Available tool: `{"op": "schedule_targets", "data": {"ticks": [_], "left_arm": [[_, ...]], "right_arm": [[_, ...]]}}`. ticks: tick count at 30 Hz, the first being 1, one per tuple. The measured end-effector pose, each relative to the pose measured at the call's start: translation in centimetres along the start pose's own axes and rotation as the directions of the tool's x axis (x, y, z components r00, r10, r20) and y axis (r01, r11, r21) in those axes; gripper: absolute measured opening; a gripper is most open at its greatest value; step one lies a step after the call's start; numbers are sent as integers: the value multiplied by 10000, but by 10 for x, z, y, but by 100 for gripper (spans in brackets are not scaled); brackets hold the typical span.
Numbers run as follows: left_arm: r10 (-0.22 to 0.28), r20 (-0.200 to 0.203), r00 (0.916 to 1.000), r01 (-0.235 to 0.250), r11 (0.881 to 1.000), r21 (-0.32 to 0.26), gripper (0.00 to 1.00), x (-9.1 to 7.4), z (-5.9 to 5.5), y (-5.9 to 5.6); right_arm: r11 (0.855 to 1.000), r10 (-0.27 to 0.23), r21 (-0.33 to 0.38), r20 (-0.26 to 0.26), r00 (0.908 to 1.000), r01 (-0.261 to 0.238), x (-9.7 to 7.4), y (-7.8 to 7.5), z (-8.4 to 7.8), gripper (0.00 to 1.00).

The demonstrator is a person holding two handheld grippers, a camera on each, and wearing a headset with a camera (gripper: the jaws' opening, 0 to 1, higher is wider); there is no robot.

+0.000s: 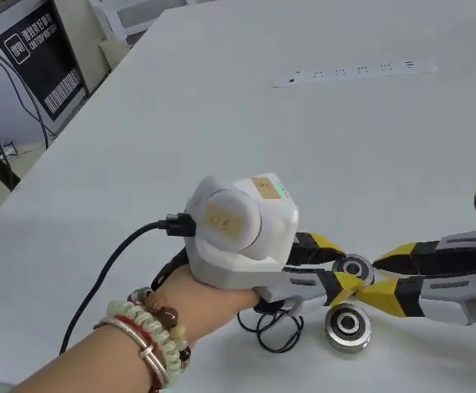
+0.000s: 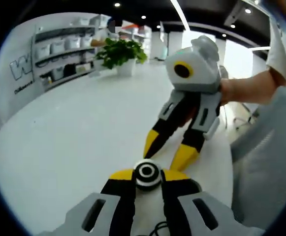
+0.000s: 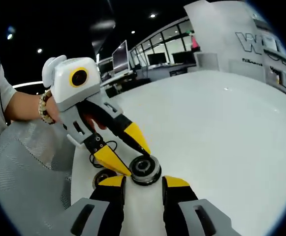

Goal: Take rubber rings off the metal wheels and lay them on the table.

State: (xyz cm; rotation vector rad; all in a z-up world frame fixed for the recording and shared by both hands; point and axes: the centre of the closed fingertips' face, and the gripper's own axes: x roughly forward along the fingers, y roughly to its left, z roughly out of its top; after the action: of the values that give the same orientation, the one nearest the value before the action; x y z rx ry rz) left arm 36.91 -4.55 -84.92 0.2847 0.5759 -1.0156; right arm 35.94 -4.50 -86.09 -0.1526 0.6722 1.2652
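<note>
A metal wheel (image 1: 354, 268) with a dark outer band sits between the yellow tips of my left gripper (image 1: 346, 264), which is shut on it. In the left gripper view the wheel (image 2: 146, 174) rests between my own jaws, and the right gripper (image 2: 165, 158) reaches in from above, open, tips close to it. In the right gripper view my right gripper (image 3: 143, 183) stands open with the wheel (image 3: 144, 168) just past its tips. A second wheel (image 1: 348, 325) lies flat on the white table (image 1: 221, 123). Thin black rubber rings (image 1: 272, 326) lie beside it.
A flush power strip (image 1: 356, 72) is set into the table at the far side. The left gripper's black cable (image 1: 111, 266) trails off toward the near left edge. A dark sign (image 1: 41, 49) stands beyond the table's left edge.
</note>
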Motion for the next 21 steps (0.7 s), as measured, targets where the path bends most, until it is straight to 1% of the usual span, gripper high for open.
{"op": "schedule_targets", "data": {"ticks": [1, 2, 3, 5, 7, 8, 9, 10, 11, 12, 14, 18, 21], "left_arm": [[-58, 102, 9999, 59, 9999, -97, 22, 0, 2, 0], [-49, 103, 9999, 51, 9998, -191, 21, 0, 1, 0], [-33, 141, 9999, 37, 9997, -239, 20, 0, 2, 1], [-3, 166, 9999, 7, 9997, -262, 19, 0, 2, 2], [85, 196, 9998, -80, 9996, -253, 17, 0, 2, 3], [121, 204, 9997, -116, 9996, -251, 16, 0, 2, 4], [68, 225, 9997, -61, 9996, -292, 15, 0, 2, 3], [-19, 138, 9999, 23, 9995, -315, 14, 1, 0, 2], [60, 386, 9992, -57, 9999, -102, 14, 0, 4, 3], [96, 247, 9996, -94, 9999, -89, 14, -2, 0, 0], [150, 241, 9996, -149, 9999, -34, 14, -2, 1, 0], [199, 280, 9994, -197, 9998, -59, 14, -3, 0, 1], [197, 268, 9994, -195, 9998, -88, 14, -3, 0, 1]], "right_arm": [[10000, 4, -46, -45, 10000, -4, 1, 0, -1, 28], [9997, 37, -227, 2, 10000, -37, 1, 0, 1, 27], [9999, 11, -160, -17, 10000, -11, 1, 0, 0, 27], [9998, 20, -195, 26, 10000, -20, 1, 0, 2, 27], [9995, -32, -307, 29, 10000, 33, 1, -2, 2, 24], [9993, 18, -381, 12, 10000, -18, 1, -1, 1, 23], [9991, 2, -430, -14, 10000, -3, 2, 0, 0, 23], [9979, -45, -651, 1, 10000, 45, 1, -1, 0, 23], [9960, -76, -889, 14, 10000, 77, 2, -1, -1, 22], [9954, -110, -949, -21, 9999, 107, 1, -1, -2, 22], [9948, -132, -1009, -66, 9999, 125, 0, -1, -3, 20], [9927, -250, -1181, -206, 9995, 224, -3, -3, -7, 12], [9925, -273, -1192, -95, 9996, 260, -5, -3, -7, 4]]}}
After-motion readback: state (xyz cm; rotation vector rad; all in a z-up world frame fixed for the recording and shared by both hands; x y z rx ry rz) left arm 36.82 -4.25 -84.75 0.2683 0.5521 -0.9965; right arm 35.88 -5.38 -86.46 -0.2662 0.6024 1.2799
